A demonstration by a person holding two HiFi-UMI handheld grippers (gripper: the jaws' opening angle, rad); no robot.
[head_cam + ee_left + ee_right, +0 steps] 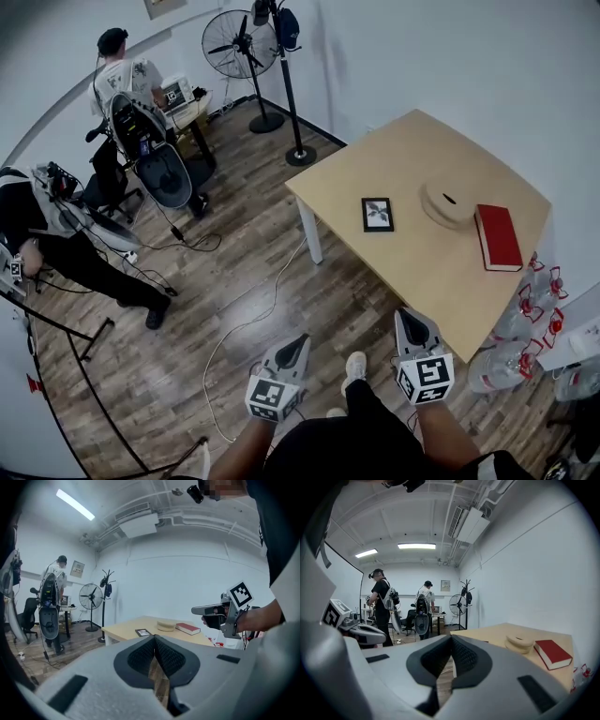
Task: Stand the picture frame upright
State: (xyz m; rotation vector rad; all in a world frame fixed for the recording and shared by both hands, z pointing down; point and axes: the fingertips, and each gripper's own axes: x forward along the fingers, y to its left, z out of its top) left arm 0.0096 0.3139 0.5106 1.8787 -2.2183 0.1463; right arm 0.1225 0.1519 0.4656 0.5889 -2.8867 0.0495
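The black picture frame [378,214] lies flat, face up, near the middle of the light wooden table [441,281]. In the left gripper view the picture frame [142,632] shows small, just above the jaw tips. My left gripper [298,343] is over the wooden floor, short of the table, with its jaws together and nothing between them. My right gripper [405,314] is at the table's near edge, also shut and empty. Both point toward the table. From the left gripper view my right gripper [194,610] is on the right, in a hand.
On the table to the right of the frame lie a round wooden disc [448,202] and a red book [498,236]. Water bottles [525,319] stand by the table's right side. A fan [240,45], a coat stand [300,155], floor cables and two people occupy the left and back.
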